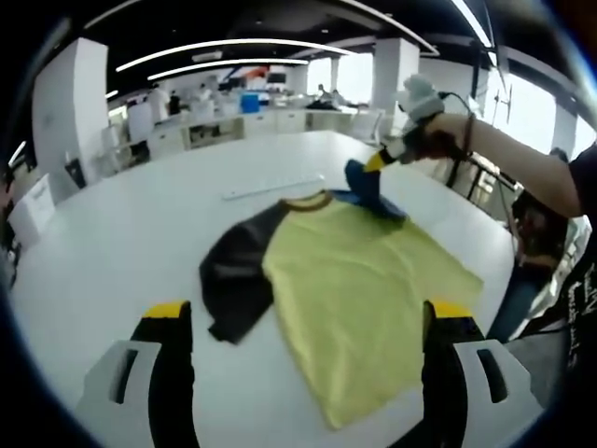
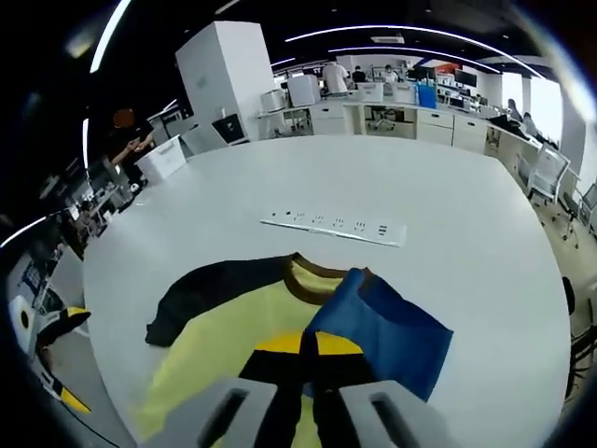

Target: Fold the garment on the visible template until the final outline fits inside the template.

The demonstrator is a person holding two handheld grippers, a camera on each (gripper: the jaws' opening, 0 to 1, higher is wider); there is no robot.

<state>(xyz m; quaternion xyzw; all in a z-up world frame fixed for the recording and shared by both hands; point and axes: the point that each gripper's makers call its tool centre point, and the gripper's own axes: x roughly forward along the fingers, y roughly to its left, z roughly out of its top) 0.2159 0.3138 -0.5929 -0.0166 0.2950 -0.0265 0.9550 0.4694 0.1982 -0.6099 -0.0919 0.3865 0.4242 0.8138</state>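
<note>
While right fingers (image 2: pixel 309 359) pinch the blue sleeve (image 2: pixel 381 334), yellow shirt (image 1: pixel 359 289) flat, left fingers (image 1: pixel 308 322) spread empty.

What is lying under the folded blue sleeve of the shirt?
Under the blue sleeve lies the shirt's yellow body, near the brown collar. The white table shows around it. The covered part is hidden.

– How is the left gripper (image 1: pixel 303 322) held?
– Its jaws are spread wide, hovering near.
– And the right gripper (image 2: pixel 309 359)?
– Jaws are pressed together, carried far right by a hand (image 1: pixel 446 135), arm extended.
</note>
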